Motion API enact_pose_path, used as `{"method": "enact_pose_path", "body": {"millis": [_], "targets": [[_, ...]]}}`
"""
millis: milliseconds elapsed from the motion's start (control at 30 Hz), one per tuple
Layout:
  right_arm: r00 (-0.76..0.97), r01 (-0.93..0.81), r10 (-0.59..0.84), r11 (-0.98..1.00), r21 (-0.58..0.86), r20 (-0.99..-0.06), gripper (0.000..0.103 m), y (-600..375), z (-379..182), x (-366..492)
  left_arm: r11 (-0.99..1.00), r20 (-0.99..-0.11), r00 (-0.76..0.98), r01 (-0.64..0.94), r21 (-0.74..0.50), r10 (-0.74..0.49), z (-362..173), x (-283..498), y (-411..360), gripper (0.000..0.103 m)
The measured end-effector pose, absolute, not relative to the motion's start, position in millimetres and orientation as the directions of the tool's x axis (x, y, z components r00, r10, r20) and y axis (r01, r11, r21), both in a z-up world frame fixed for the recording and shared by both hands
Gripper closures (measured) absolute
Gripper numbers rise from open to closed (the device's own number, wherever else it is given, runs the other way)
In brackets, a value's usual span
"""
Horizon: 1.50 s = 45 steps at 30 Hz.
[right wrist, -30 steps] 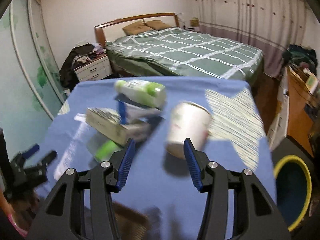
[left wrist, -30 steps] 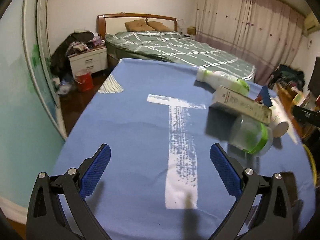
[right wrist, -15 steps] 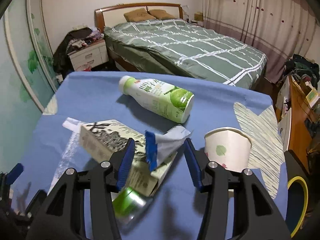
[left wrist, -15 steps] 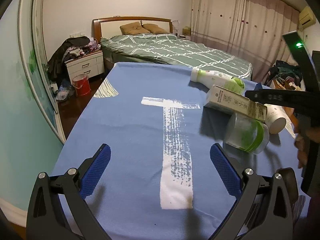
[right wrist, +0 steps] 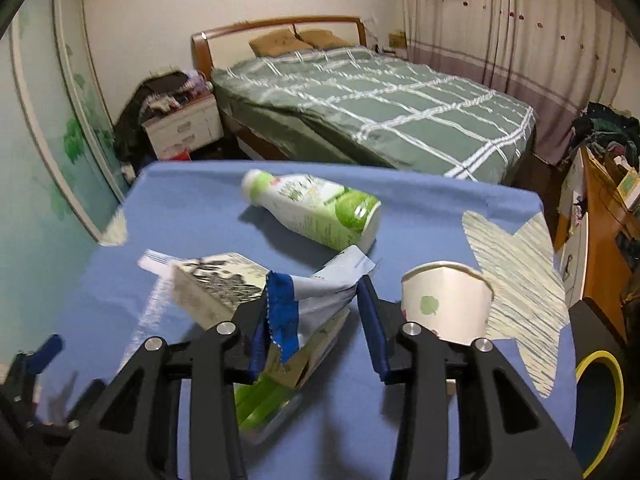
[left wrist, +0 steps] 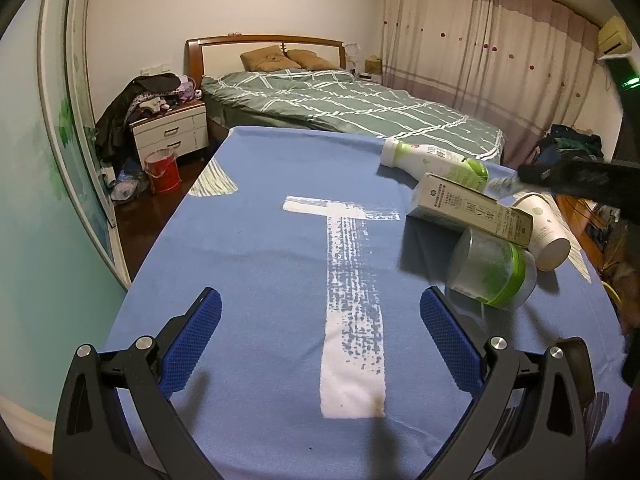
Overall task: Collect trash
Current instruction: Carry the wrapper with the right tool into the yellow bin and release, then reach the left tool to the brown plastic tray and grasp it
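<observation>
A: Where's the right hand-held gripper (right wrist: 316, 316) rn?

B: I've got it low over the trash pile on the blue desk (right wrist: 420, 216). A crumpled blue-and-white wrapper (right wrist: 320, 288) sits between the blue pads. Jaws are closing on it; the left pad looks to be touching the wrapper's blue end, but there's a gap at the right pad, so not clamped yet afaict.

A: And the left one?

B: My left hand-held gripper (left wrist: 320, 328) hangs over the near part of the desk w/ jaws wide apart, nothing between them. Only the white T mark (left wrist: 348, 280) on the cloth lies under it.

A: Rest of the trash?

B: All bunched on the right side of the desk in the left wrist view. White-and-green bottle (right wrist: 316, 208) lies on its side at the far end. Printed carton (right wrist: 216, 284) lies tilted, its near end propped on a clear jar w/ green band (left wrist: 492, 272). Paper cup (right wrist: 448, 300) lies on its side just right of the gripper, mouth towards the desk's right edge.

A: Bin?

B: Yellow-rimmed bin (right wrist: 600, 396) on the floor off the desk's right corner. Bed (right wrist: 380, 108) behind the desk.
</observation>
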State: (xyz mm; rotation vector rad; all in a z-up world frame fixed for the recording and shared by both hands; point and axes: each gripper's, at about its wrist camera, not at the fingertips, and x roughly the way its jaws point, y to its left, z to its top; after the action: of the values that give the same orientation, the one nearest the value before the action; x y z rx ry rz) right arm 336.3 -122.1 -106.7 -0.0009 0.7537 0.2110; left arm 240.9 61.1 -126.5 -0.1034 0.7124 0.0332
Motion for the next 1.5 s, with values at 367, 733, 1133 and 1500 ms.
{"method": "enact_pose_path", "body": {"millis": [367,733,1133,1500], "targets": [[0.826,-0.009,0.086,0.99,0.139,-0.558,0.065,-223,-74,252,0.994,-0.654,0.756,-0.065,-0.085,-0.007,-127,240,59,0.005],[0.703,0.448,-0.236,0.879,0.16,-0.671,0.064,-381,-144,225,0.996,-0.659,0.752,-0.06,-0.065,0.002,-128,241,54,0.005],[0.634,0.572,-0.324,0.807,0.144,-0.703,0.058,-422,-184,216,0.996,-0.677,0.736,-0.066,-0.055,0.011,-131,246,54,0.005],[0.635,0.573,-0.324,0.807,0.145,-0.701,0.055,-423,-183,216,0.987,-0.706,0.691,0.08,-0.138,-0.154,-129,222,3,0.005]]}}
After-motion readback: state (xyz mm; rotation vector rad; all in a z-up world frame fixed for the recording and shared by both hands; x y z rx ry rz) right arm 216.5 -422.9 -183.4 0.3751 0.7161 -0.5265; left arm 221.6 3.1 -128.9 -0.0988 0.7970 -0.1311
